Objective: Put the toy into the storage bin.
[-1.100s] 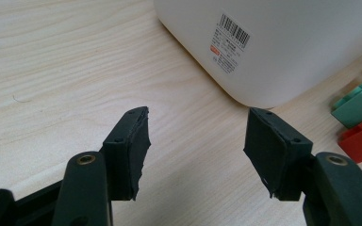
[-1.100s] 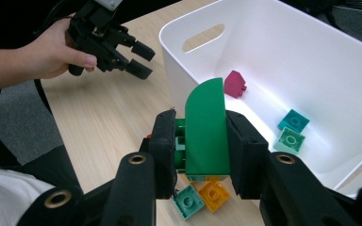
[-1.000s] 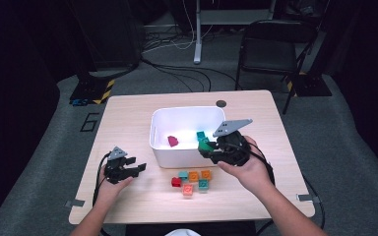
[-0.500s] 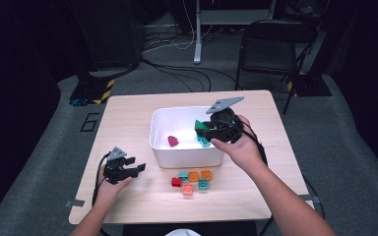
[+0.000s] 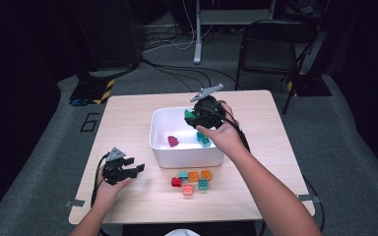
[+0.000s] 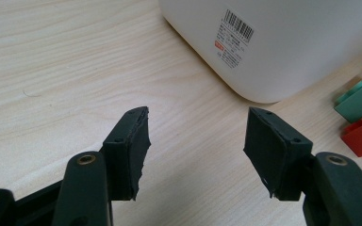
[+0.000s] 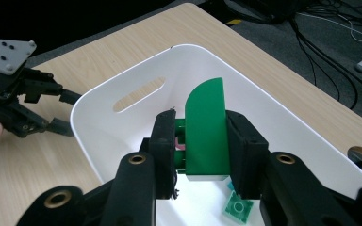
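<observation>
Green block (image 7: 206, 127), a rounded plastic piece, sits clamped between the jaws of the right gripper (image 7: 202, 141), held above the white bin (image 5: 160, 140). It looks light, stiff and smooth, so the flat faces are probably the safest place to pinch; the curved top would likely slip. Inside the bin lie a red block (image 5: 173, 141) and teal blocks (image 5: 204, 139). Just in front of the bin is a cluster of small blocks (image 5: 192, 180). Left of the bin, the left gripper (image 6: 195, 141) rests with jaws apart, holding nothing.
</observation>
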### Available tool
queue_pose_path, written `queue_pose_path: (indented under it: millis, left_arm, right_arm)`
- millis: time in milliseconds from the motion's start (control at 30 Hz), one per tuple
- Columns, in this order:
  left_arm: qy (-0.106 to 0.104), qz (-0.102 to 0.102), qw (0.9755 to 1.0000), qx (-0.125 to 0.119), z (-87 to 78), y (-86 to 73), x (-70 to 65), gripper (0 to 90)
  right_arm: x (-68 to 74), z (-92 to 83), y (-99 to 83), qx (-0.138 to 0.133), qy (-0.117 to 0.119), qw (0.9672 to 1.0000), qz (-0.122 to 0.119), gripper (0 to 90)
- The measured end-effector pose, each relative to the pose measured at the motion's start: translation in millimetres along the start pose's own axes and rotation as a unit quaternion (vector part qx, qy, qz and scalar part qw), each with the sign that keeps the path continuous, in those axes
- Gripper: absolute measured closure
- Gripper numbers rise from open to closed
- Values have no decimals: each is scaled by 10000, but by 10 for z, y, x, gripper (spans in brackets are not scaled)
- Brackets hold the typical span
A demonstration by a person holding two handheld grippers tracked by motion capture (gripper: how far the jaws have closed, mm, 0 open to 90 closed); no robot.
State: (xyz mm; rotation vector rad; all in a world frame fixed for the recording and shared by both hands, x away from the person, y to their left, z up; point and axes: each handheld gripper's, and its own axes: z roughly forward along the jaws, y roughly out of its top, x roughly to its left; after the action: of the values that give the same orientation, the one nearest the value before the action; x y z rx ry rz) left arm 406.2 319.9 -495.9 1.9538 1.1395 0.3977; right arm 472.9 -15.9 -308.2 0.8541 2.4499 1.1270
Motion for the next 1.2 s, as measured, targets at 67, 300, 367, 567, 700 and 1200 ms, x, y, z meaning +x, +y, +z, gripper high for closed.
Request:
queue_pose_path:
  millis: [67, 300, 367, 567, 700, 1200]
  left_arm:
    - [-2, 3, 10000, 0, 0, 0, 1, 404]
    - [7, -12, 10000, 0, 5, -1, 9, 403]
    - [9, -15, 10000, -8, 8, -2, 7, 404]
    - [-1, -18, 10000, -5, 3, -2, 12, 404]
    - [-4, -8, 10000, -2, 6, -2, 9, 404]
    - [1, -4, 10000, -10, 3, -8, 16, 404]
  right_arm:
    - [-28, 67, 20, -15, -20, 10000, 8, 661]
    - [-168, 293, 49, 71, -122, 9997, 190, 661]
    - [-224, 364, 46, 85, -157, 9995, 245, 661]
    - [-304, 590, 16, 274, -216, 9988, 336, 660]
    - [-303, 728, 14, 276, -200, 9988, 359, 660]
    - [-298, 1022, -93, 593, -257, 9969, 443, 660]
